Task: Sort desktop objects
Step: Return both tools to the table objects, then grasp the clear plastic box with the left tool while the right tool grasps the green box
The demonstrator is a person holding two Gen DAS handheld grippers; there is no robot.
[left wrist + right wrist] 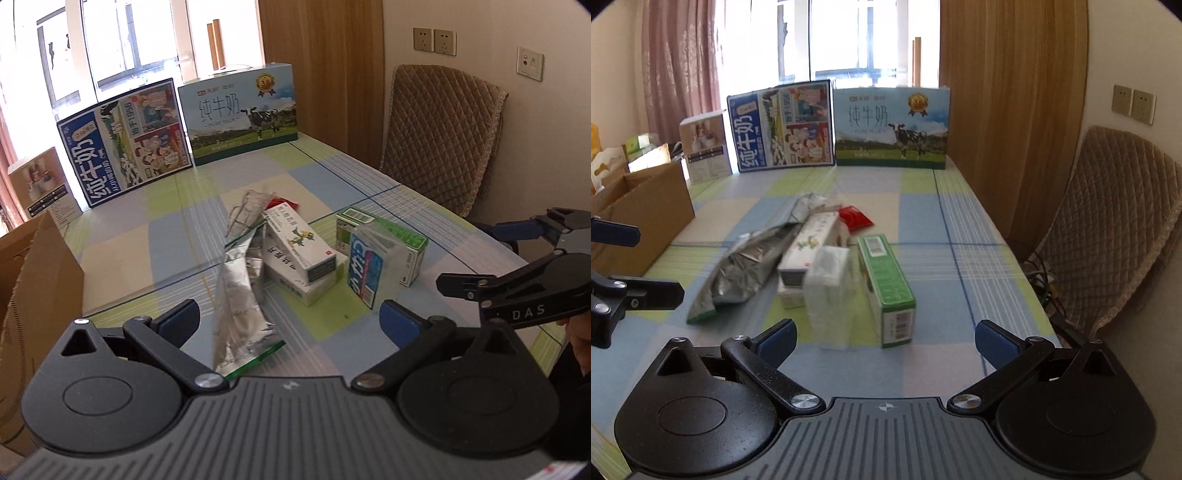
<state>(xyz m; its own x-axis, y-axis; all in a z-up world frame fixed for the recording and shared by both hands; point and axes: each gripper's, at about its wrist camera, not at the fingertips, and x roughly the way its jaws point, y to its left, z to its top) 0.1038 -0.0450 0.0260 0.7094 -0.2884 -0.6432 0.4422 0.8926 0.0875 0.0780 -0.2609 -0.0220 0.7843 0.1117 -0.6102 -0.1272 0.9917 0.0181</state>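
A heap of packaging is lying in the middle of the checked tablecloth (960, 258), and everything here is placed relative to the green box (886, 284) in that heap. The green box is long and narrow, lying on its side with a barcode on its far end and another label on its near end. Just to its left a milk carton (365, 266) wrapped in clear film is standing, blue and white on one face; in the right wrist view it is blurred. Further left, a white medicine box (299, 243) with a small green and yellow figure is resting tilted on top of a second white box (306, 284). Left of those, a crumpled silver foil bag (236, 295) with a green edge is stretching toward the near side. Beyond the heap, behind the white boxes, a small red sachet (854, 218) is lying flat.

Far behind the green box, two large milk cartons' display boxes (890, 125) are standing upright. Well to its left a brown cardboard box (646, 214) is sitting open.

The left gripper (290, 317) is hovering with jaws spread wide around the near end of the foil bag, not gripping it. The right gripper (886, 336) is hovering near the green box's near end, jaws wide apart, holding nothing.
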